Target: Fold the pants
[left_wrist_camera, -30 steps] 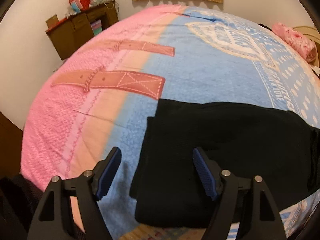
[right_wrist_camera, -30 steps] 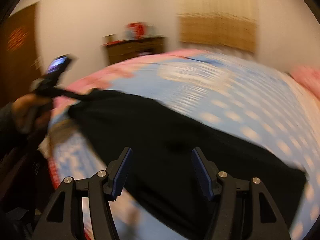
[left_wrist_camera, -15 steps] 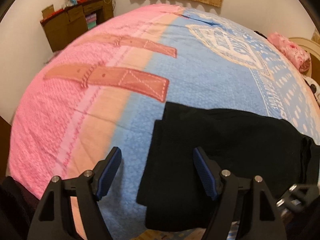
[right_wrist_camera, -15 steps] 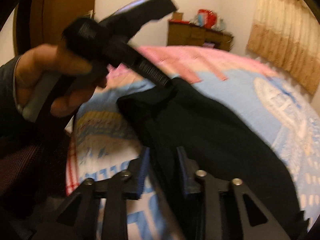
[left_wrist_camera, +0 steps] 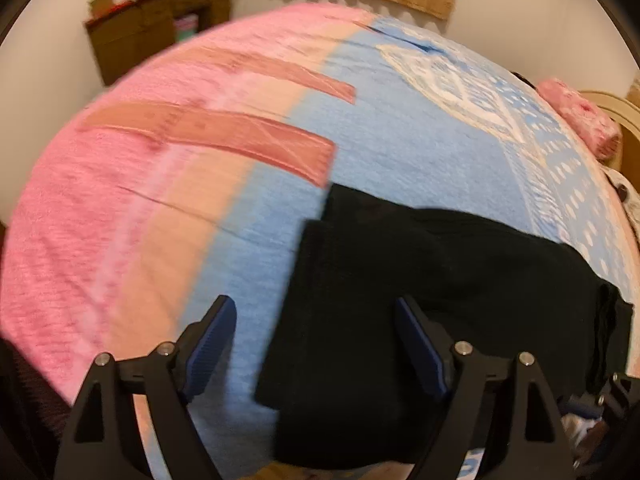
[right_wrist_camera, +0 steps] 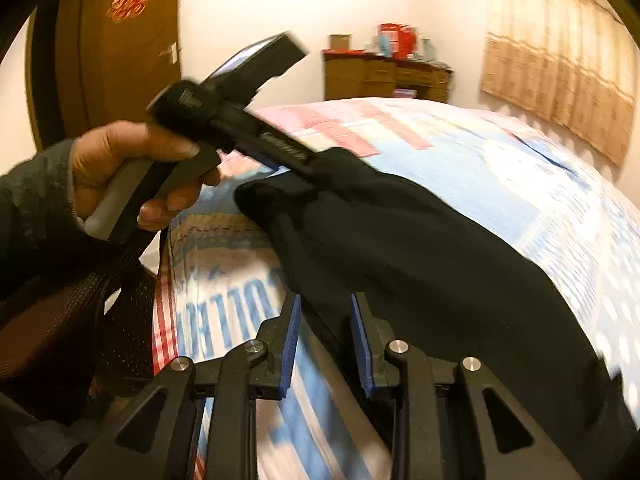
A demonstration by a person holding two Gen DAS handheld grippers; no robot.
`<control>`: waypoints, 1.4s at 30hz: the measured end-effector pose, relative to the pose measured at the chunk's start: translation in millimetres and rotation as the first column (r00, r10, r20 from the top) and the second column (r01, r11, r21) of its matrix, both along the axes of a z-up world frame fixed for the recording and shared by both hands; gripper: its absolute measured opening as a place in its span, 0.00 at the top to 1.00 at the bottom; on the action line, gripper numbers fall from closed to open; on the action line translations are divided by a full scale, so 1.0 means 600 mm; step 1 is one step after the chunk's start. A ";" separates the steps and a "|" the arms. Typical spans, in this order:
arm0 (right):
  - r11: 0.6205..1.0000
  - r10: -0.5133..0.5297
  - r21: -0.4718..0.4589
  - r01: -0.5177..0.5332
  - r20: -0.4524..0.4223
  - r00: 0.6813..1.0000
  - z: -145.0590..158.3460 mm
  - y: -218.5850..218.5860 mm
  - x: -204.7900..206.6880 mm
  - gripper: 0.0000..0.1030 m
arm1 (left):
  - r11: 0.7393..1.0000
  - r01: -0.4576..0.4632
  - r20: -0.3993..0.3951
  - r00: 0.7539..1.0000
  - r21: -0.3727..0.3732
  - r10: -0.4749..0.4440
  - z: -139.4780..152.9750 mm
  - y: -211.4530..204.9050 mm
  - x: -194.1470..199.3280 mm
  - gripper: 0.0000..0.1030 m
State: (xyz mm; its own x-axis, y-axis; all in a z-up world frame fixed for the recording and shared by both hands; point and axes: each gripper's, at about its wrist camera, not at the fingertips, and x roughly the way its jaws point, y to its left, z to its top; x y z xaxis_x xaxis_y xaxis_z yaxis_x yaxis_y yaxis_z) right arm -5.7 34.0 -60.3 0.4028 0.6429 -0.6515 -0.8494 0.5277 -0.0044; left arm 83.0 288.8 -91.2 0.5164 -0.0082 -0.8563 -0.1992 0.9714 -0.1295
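Two blue pads of the left hand-held gripper (left_wrist_camera: 314,344) stand spread and have just been widening, above the left edge of the black pants (left_wrist_camera: 432,280), which lie folded on the bed (left_wrist_camera: 400,152) from 6 to 3 o'clock. Right wrist view: the right hand-held gripper (right_wrist_camera: 325,344) stands narrowed, the pants' edge (right_wrist_camera: 420,248) between its pads; whether they pinch it I cannot tell. At 10 o'clock, a hand (right_wrist_camera: 132,168) holds the left tool.

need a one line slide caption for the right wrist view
Right gripper straddles the near edge of black pants on a blue patterned blanket, left gripper at their far corner.
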 end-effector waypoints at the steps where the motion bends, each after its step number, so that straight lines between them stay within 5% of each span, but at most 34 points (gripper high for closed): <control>1: 1.000 -0.020 0.015 0.020 -0.004 1.000 0.002 -0.018 -0.001 0.72 | 1.000 0.009 -0.004 1.000 0.023 -0.009 -0.004 -0.008 0.004 0.17; 4: 0.995 -0.078 0.062 0.079 -0.030 0.997 0.005 -0.067 -0.001 0.71 | 0.998 0.028 0.004 1.000 0.052 -0.028 -0.002 -0.018 0.008 0.23; 8: 0.980 -0.147 0.126 0.156 -0.076 0.986 0.013 -0.113 -0.001 0.71 | 0.997 0.075 0.016 0.997 0.030 -0.076 0.013 -0.036 -0.001 0.69; 10: 0.971 -0.178 0.148 0.189 -0.082 0.981 0.012 -0.127 0.003 0.67 | 0.994 0.092 0.018 0.995 0.051 -0.093 0.018 -0.051 -0.004 0.78; 17: 0.928 -0.315 0.179 0.328 -0.098 0.944 0.012 -0.187 0.018 0.63 | 0.996 0.062 0.096 0.993 0.062 -0.068 0.069 -0.065 -0.034 0.80; 22: 0.862 -0.473 0.110 0.494 -0.171 0.864 -0.019 -0.262 0.042 0.63 | 0.995 0.090 0.191 0.977 0.038 -0.095 0.139 -0.092 -0.057 0.80; 30: 0.845 -0.471 0.196 0.497 -0.166 0.867 -0.003 -0.312 0.022 0.62 | 0.977 0.211 0.290 0.934 0.030 -0.211 0.232 -0.205 -0.077 0.80; 35: 0.793 -0.519 0.265 0.548 -0.176 0.836 0.008 -0.368 0.008 0.62 | 0.949 0.313 0.309 0.901 0.017 -0.303 0.264 -0.309 -0.079 0.80; 42: 0.662 -0.629 0.369 0.653 -0.201 0.751 0.018 -0.479 -0.022 0.62 | 0.879 0.476 0.281 0.841 0.021 -0.462 0.257 -0.505 -0.058 0.80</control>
